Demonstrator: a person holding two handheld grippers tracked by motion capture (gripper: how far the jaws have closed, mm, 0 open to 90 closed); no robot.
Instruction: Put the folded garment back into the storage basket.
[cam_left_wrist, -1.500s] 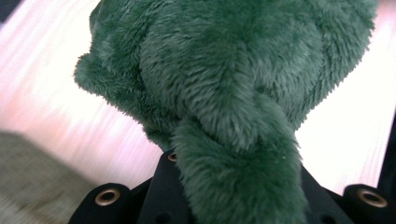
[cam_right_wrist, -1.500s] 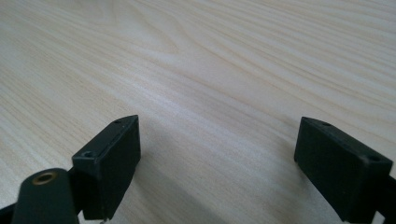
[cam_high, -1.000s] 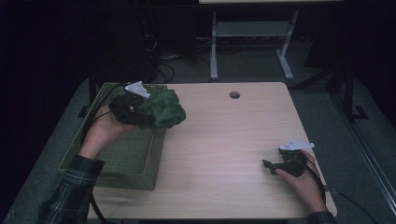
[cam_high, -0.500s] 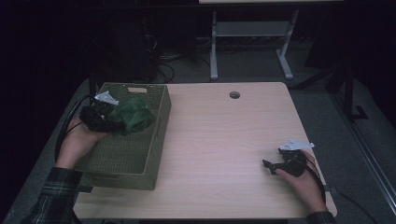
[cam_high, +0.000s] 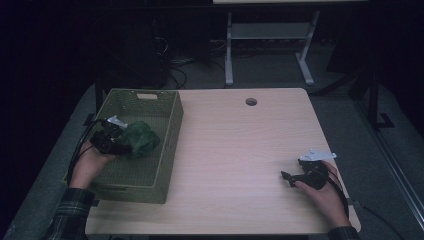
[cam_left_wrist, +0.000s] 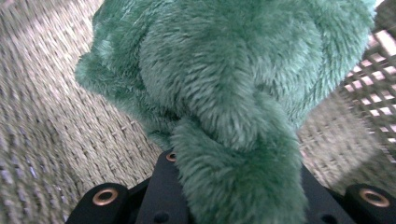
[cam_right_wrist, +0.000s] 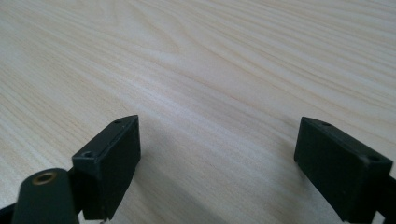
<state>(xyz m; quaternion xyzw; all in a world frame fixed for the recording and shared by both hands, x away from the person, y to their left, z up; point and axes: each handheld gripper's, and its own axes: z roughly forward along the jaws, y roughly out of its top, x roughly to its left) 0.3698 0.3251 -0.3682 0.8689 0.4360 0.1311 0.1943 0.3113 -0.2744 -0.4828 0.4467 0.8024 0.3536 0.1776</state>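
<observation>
A: Where's the green plush toy (cam_high: 141, 140) rn?

B: Inside the olive woven basket (cam_high: 169, 131), at about 9 o'clock on the counter (cam_high: 240, 150). It sits roughly mid-basket, twd the right wall. Can't tell if it's resting on the basket floor or hanging just above it.

A: And the left gripper (cam_high: 114, 142)?

B: Clenched on the toy. In the left gripper view a thick fold of green fur (cam_left_wrist: 233, 154) comes straight up out of the black jaws & hides the tips. Woven basket floor (cam_left_wrist: 56, 116) lies under it, lattice wall (cam_left_wrist: 373, 88) at 3 o'clock of that view.

A: The hand?

B: Left hand (cam_high: 90, 162) comes in over the basket's left rim, plaid sleeve (cam_high: 70, 212) at the near corner.

A: Right side?

B: Right gripper (cam_high: 292, 177) is at approx 4 o'clock on the counter, well apart from the basket, held in the right hand (cam_high: 322, 192). Released: jaws spread wide w/ nothing btwn them, bare pale wood (cam_right_wrist: 219, 93) showing in the gap in the right gripper view. Low over the counter; can't tell if it touches.

A: Anything else on the counter?

B: A round cable hole (cam_high: 251, 101) near the far edge, 12 o'clock.
</observation>
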